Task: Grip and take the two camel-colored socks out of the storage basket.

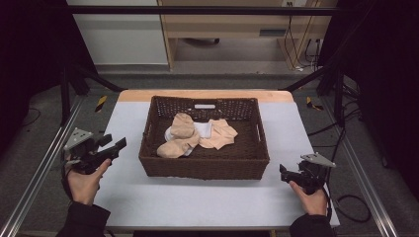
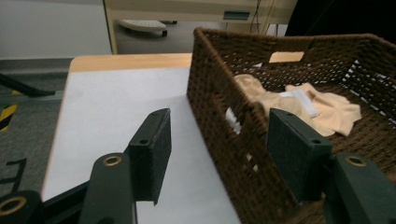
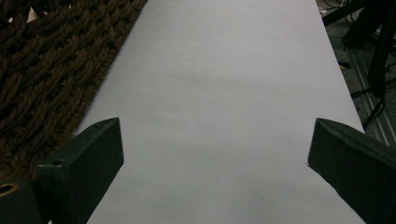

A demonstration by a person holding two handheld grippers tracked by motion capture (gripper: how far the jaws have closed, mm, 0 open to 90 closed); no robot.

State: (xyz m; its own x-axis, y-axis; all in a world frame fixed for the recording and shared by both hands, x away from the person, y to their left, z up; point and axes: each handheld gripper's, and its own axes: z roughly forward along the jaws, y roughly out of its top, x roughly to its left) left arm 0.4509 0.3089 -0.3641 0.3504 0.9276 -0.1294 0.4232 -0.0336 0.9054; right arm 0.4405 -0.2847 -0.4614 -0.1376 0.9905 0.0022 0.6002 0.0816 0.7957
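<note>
While held apart with nothing between, both sets of jaws well short of the socks (image 1: 196, 134) lying in the basket (image 1: 203, 167) on the counter (image 1: 207, 197); left gripper (image 1: 117, 145) beside its left wall, right gripper (image 1: 282, 170) off its right corner.

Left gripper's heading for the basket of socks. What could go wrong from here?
1. The left gripper, jaws open, sits low beside the basket; one jaw could catch the woven wall on the way in.
2. The socks lie piled and overlapping, so a pinch may lift several at once.
3. Nothing holds the basket: the right gripper is open over the bare table, so a snag might drag it.
</note>
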